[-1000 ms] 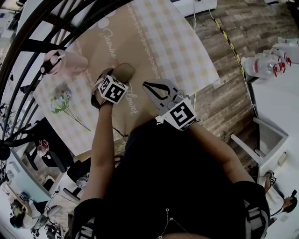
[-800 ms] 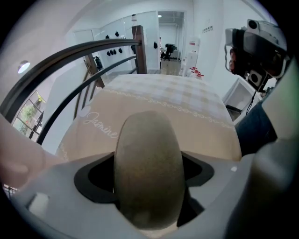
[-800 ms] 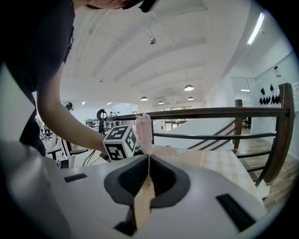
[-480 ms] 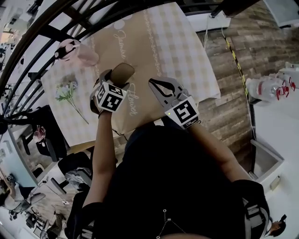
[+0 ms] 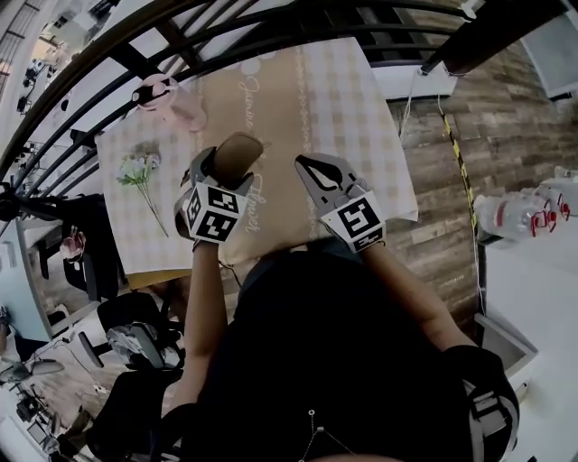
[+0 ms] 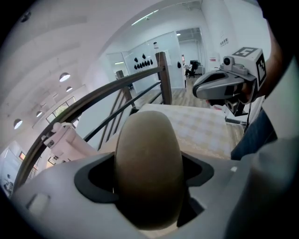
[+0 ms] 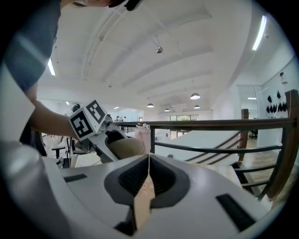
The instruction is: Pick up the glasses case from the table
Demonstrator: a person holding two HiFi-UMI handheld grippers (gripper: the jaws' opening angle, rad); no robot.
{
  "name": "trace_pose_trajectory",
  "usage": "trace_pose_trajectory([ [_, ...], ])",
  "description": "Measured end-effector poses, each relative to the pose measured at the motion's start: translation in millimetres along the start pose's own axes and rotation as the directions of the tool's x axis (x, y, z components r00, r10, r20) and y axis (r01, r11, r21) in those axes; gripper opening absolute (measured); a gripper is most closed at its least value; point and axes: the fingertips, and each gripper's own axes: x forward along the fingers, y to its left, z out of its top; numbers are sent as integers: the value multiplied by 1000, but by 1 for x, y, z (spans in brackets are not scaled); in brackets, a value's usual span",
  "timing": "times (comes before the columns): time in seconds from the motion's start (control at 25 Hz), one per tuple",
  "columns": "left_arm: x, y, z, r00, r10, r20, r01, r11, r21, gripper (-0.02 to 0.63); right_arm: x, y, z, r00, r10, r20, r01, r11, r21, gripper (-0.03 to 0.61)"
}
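Left gripper [image 5: 226, 167] clenched on the brown glasses case [image 6: 148, 163]. The case fills the gap between its jaws and is held up off the checked table [image 5: 348, 108]. Right gripper [image 7: 148, 161] just to its right, jaws pressed together, nothing between them that I can see. Farther left on the table a flower sprig [image 5: 140, 171] lies flat. Beyond it, a pink item [image 5: 172, 95] near the far-left corner. Dark railing [image 5: 271, 23] runs past the far edge.
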Motion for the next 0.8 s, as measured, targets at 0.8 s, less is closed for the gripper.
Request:
trace_pose_trajectory([
  [0.8,-112,12,100,854,347,387,-286,936,-207,405,-35,-36,67,985,-5,170,32,987,-157,11],
])
